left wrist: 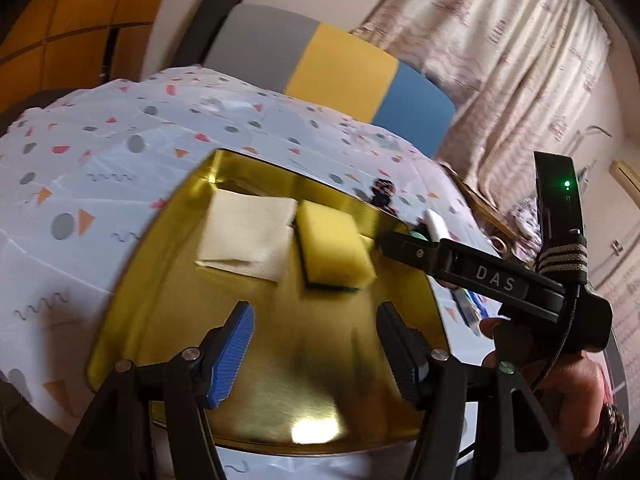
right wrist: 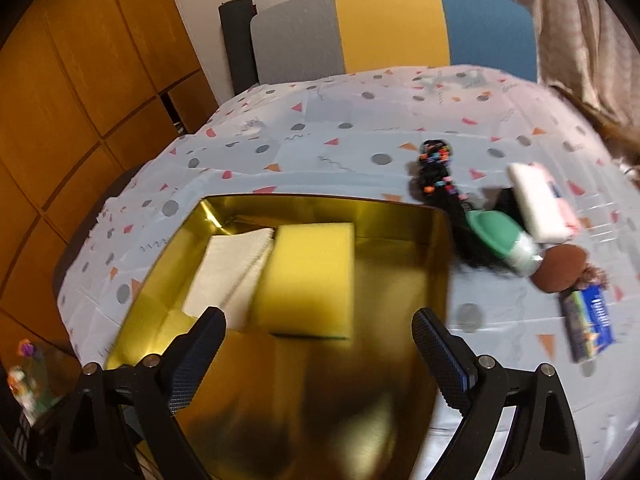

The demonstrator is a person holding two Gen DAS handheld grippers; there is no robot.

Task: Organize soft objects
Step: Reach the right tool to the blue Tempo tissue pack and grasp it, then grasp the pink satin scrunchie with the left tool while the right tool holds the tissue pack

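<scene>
Covering the table, a pale cloth (right wrist: 360,120) printed with grey dots and coloured triangles runs ahead of both grippers to a chair back (right wrist: 394,26) striped grey, yellow and blue; wooden panels (right wrist: 80,80) stand to the left and a patterned curtain (left wrist: 500,40) to the right. Directly under and ahead of the left gripper (left wrist: 316,344) and the right gripper (right wrist: 318,344) sits one gold tray (right wrist: 400,216), its raised rim close on all sides, with bare metal floor between the fingers. Both grippers are spread wide and hold nothing. In the tray's far part lie one folded white cloth (left wrist: 246,232) and one yellow sponge (left wrist: 334,248), side by side and touching. Right of the tray, on the tablecloth, lie one white sponge (right wrist: 538,200), a doll (right wrist: 492,236) and a blue packet (right wrist: 590,326).
</scene>
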